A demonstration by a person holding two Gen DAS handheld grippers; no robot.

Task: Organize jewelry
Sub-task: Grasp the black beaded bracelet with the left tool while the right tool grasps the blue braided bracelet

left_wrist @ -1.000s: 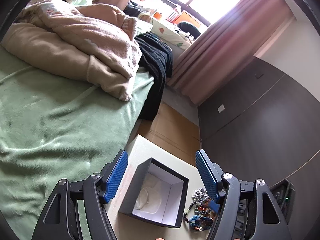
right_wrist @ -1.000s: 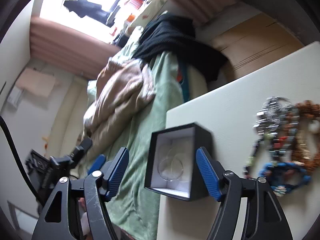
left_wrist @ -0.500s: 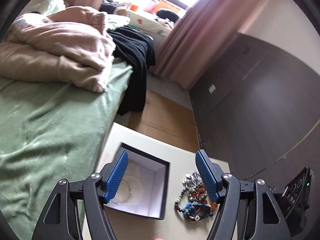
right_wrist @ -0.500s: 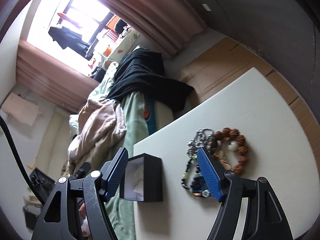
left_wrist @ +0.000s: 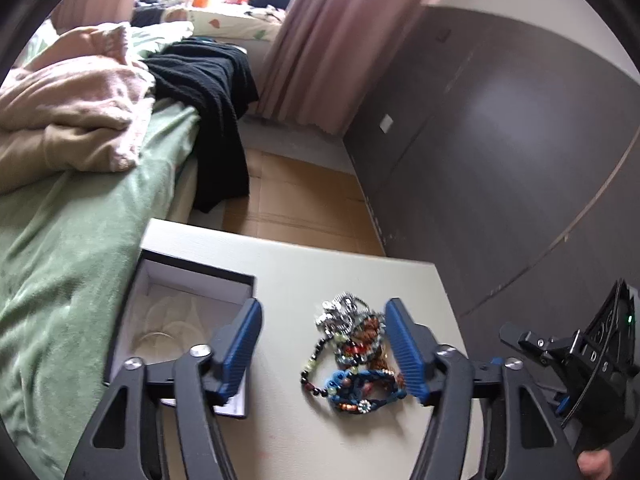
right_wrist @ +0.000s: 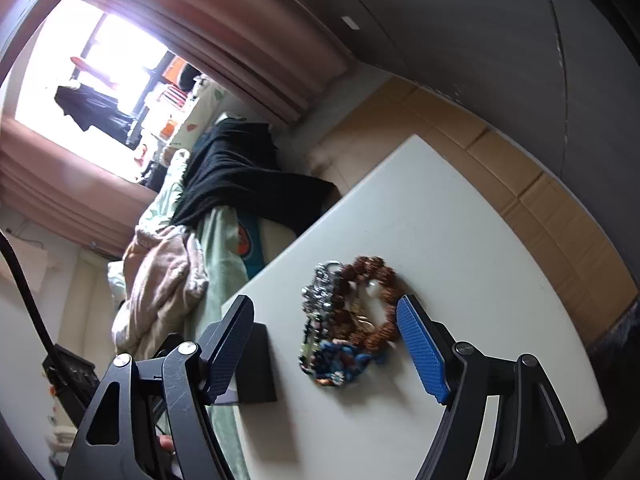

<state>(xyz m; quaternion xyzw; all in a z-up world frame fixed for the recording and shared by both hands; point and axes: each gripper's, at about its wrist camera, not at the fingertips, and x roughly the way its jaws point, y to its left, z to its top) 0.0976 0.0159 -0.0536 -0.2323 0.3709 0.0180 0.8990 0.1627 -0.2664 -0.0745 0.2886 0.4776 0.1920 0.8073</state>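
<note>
Both grippers, left (left_wrist: 322, 354) and right (right_wrist: 326, 350), gape empty over my bracelets (left_wrist: 352, 356); the left's jaws have just been closing. Limp, tangled, light: I'd pinch one strand.

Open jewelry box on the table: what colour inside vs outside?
Square open jewelry box: white lining inside, black outside; clearest in the left wrist view.

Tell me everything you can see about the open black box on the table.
The black box is a square, lidless gift-style box, apparently card, with dark outer walls and a white lining. It sits upright, mouth up, on the white table at the edge nearest the green-covered bed, left of the jewelry pile and apart from it. A clear ring-shaped piece, probably a bangle, lies flat on its floor. Neither gripper touches it; the left gripper's finger hides its near corner.
</note>
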